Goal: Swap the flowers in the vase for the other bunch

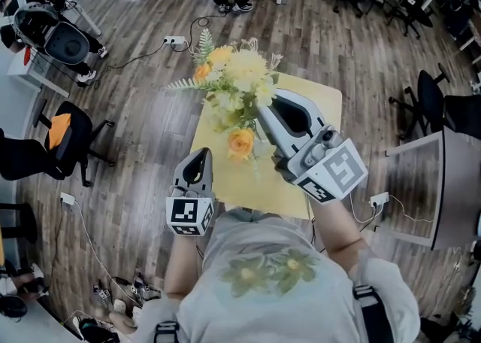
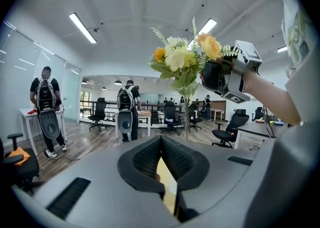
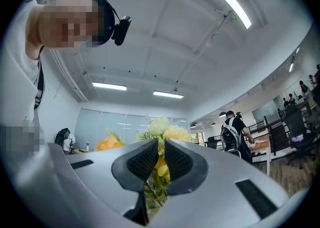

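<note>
My right gripper point(image 1: 259, 113) is shut on the stems of a bunch of yellow, cream and orange flowers with green fern sprigs point(image 1: 237, 78), held up in the air over the small yellow table point(image 1: 319, 97). In the right gripper view the stems and a yellow bloom point(image 3: 160, 127) sit squeezed between the pads. The left gripper view shows that bunch point(image 2: 180, 59) raised high, with the right gripper point(image 2: 216, 74) clamped beside it. My left gripper point(image 1: 201, 156) hangs lower at the table's near left corner, shut and empty point(image 2: 161, 147). No vase can be made out.
The table stands on a wood floor with cables and a power strip point(image 1: 174, 40). A black chair with an orange cushion point(image 1: 60, 132) is at the left, a grey desk point(image 1: 443, 183) at the right. People with backpack rigs point(image 2: 46, 102) stand further off among office chairs.
</note>
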`<action>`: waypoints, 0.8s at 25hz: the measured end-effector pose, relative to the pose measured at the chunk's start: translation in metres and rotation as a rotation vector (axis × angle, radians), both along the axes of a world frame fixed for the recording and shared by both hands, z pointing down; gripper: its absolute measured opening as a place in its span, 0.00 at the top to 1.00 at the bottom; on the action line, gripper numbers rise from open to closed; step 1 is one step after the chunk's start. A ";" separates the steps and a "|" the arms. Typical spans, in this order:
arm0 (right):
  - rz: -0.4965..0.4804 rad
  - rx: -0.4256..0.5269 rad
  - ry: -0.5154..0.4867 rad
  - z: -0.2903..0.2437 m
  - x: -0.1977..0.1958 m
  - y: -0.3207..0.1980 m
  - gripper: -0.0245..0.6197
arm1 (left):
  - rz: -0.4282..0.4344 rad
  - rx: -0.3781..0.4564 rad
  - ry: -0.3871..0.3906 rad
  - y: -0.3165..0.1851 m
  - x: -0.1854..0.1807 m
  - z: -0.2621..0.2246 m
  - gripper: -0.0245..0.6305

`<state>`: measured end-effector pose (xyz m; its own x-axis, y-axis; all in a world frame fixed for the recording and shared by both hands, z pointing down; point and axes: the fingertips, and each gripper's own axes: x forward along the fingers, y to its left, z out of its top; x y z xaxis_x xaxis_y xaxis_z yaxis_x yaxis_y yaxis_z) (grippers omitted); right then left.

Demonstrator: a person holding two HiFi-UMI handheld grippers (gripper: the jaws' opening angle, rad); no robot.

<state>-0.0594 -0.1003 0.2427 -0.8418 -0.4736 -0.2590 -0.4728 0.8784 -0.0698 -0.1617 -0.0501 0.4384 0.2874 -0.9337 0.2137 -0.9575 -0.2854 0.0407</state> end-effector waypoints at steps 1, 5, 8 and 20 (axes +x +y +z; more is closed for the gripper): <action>-0.008 -0.003 -0.001 0.001 -0.003 0.002 0.87 | -0.007 0.000 -0.001 0.002 -0.002 0.000 0.94; -0.038 -0.021 0.008 0.007 -0.015 0.007 0.87 | -0.043 -0.003 -0.006 0.009 -0.012 0.000 0.94; -0.044 -0.059 0.029 0.018 -0.025 0.008 0.87 | -0.076 -0.009 -0.012 0.016 -0.022 0.002 0.94; -0.089 -0.185 0.112 0.078 -0.068 0.009 0.87 | -0.202 -0.034 -0.026 0.039 -0.064 0.011 0.94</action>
<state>-0.1279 -0.0912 0.3205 -0.9011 -0.4266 -0.0773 -0.4076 0.8943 -0.1845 -0.2256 -0.0107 0.4497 0.0887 -0.9640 0.2507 -0.9961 -0.0861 0.0211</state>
